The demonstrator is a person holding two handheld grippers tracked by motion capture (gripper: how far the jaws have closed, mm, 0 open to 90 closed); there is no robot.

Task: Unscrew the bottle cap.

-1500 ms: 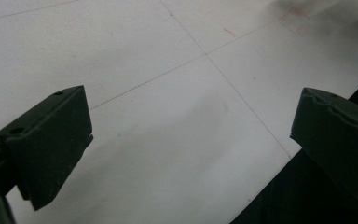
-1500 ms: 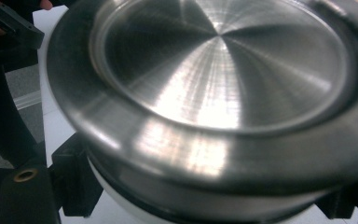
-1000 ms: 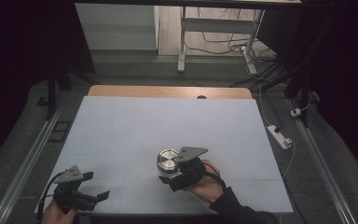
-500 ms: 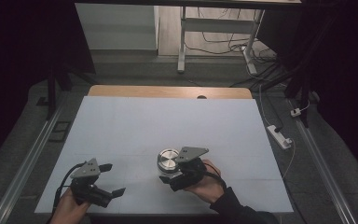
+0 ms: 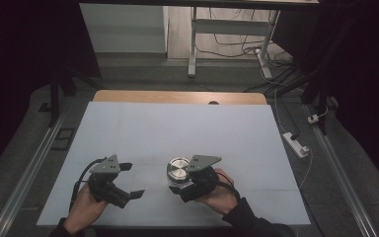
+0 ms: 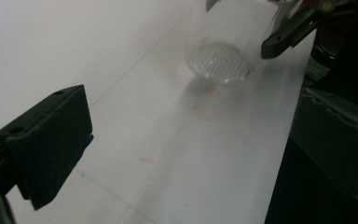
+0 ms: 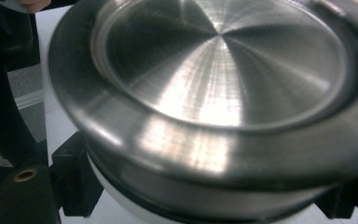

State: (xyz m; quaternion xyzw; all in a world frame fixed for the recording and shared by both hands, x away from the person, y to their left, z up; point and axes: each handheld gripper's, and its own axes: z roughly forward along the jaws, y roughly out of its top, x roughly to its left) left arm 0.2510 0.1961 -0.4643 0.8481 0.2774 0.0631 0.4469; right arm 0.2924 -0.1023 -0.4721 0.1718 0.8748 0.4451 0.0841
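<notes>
High view: a person's two hands hold one gripper each over a white table. The right gripper is near the front edge, right of centre, with its jaws closed on a clear glass jar that has a round brushed-metal lid. The jar stands upright on the table with the lid on top.

Right gripper view: the lid lies close in front of the camera, a shallow dished disc with a raised rim. Below it the glass wall of the jar sits between the black jaws, which press on it from either side.

High view, left: the left gripper is off to the jar's left, apart from it, its jaws spread with nothing between them.

Left gripper view: one black jaw rises at lower left over bare table. Farther off stands the jar, its ribbed base resting on the surface, with a jaw of the right gripper against its side.
</notes>
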